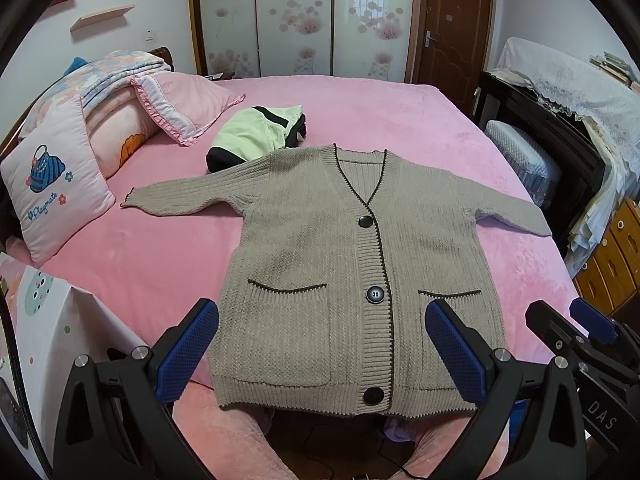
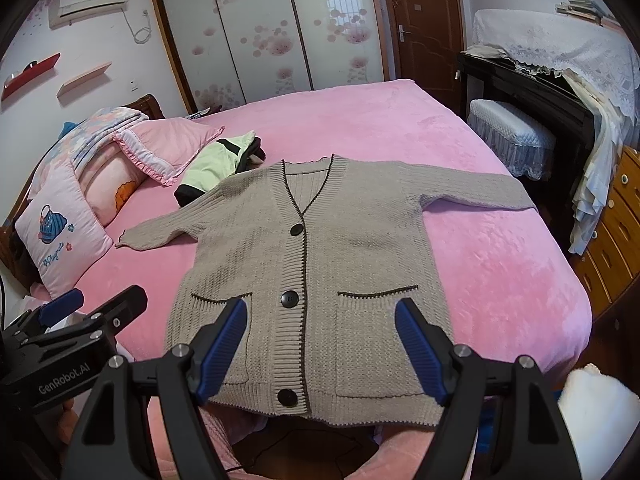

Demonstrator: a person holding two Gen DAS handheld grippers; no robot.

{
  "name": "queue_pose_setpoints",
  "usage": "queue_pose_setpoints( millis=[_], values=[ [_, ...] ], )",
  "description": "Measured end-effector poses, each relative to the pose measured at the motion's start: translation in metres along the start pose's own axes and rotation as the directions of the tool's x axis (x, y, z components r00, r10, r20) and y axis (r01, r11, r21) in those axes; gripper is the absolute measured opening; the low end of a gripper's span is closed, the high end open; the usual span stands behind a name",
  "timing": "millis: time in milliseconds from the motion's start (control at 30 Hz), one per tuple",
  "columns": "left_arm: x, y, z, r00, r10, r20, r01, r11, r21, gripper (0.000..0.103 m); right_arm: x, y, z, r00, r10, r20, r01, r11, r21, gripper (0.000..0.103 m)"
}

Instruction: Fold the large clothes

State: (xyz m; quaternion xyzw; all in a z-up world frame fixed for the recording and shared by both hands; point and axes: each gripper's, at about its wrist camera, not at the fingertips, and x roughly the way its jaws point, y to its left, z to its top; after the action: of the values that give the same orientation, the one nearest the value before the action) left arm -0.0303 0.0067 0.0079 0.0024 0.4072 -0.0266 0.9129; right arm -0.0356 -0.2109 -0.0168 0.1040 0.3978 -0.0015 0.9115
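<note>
A beige knit cardigan (image 1: 304,248) (image 2: 320,240) with dark trim, three dark buttons and two pockets lies flat and buttoned on the pink bed (image 1: 140,264) (image 2: 500,272). Both sleeves are spread out sideways and its hem reaches the near edge of the bed. My left gripper (image 1: 322,308) hovers open above the hem, fingers wide apart with nothing pinched. My right gripper (image 2: 322,306) is likewise open over the lower front, between the two pockets. Each gripper shows at the edge of the other's view, the right gripper (image 1: 560,316) to the right and the left gripper (image 2: 104,296) to the left.
A folded green and black garment (image 1: 256,136) lies just beyond the cardigan's left shoulder. Pillows (image 1: 60,188) and a folded quilt (image 1: 112,72) fill the head of the bed at left. A covered stool (image 1: 520,160) and wooden drawers (image 1: 612,256) stand to the right.
</note>
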Motion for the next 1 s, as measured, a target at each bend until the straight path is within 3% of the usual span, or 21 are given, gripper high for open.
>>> queue_pose_setpoints(
  millis=[1000],
  values=[
    [0.044, -0.018, 0.022, 0.999, 0.024, -0.035, -0.022, 0.998, 0.060, 0.103, 0.036, -0.023, 0.018, 0.999, -0.027, -0.027, 0.027, 0.999, 0.030, 0.077]
  ],
)
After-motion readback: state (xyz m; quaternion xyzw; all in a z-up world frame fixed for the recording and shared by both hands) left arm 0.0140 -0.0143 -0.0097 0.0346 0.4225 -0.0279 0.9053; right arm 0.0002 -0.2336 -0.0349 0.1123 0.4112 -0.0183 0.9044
